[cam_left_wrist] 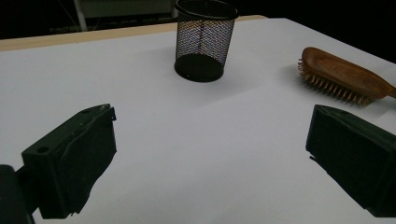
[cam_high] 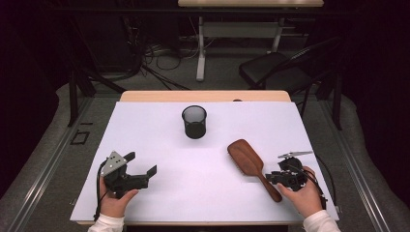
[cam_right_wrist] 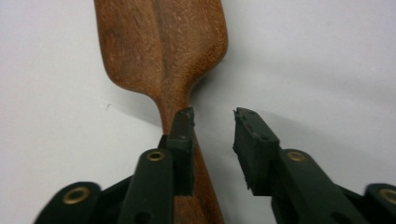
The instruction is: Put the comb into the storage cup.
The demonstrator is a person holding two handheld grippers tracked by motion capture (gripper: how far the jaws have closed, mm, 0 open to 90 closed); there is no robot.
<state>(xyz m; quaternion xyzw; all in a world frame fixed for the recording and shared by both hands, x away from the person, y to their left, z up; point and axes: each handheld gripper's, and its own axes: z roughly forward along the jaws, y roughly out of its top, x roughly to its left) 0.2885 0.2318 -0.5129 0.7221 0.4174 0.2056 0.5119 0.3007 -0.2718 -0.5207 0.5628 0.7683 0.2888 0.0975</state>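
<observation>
The wooden hairbrush (cam_high: 250, 163) lies bristles down at the lower right of the white table (cam_high: 159, 130). The right gripper (cam_right_wrist: 214, 115) sits over its thin handle with jaws a little apart, not pinching it. One jaw is on top of the handle, so a squeeze could push the brush away. The handle's end is hidden under the gripper. The left gripper (cam_high: 143, 163) rests wide open and empty at the lower left, and a black mesh cup (cam_high: 194, 122) stands near the middle.

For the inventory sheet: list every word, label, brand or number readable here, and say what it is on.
None can be read. The wooden hairbrush, the black mesh cup, the white table top and both grippers carry no legible text.
</observation>
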